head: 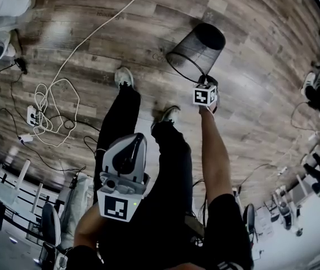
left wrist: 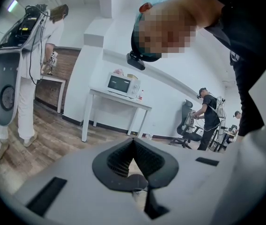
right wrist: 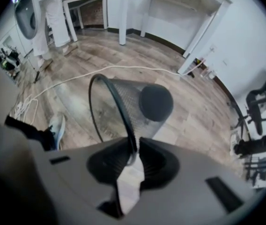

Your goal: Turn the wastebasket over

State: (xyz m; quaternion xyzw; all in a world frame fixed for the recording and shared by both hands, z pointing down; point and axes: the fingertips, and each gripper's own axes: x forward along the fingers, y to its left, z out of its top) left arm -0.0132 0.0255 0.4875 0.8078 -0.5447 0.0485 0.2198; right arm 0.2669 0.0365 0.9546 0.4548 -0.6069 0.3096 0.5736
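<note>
Wastebasket (right wrist: 133, 107) (black mesh) tilts over wood floor (head: 250, 66), rim pinched by our R gripper (right wrist: 135, 144); L gripper (left wrist: 134, 144) clenched w/ nothing; white cable (head: 53, 103) lies near our shoes (head: 124, 76).

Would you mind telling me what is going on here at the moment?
A person is working with a gripper in each hand. The right gripper is clamped on the rim of a black mesh wastebasket, which is tipped over, its solid base pointing away from the person above the wooden floor. The left gripper is shut on nothing, held close to the body.
</note>
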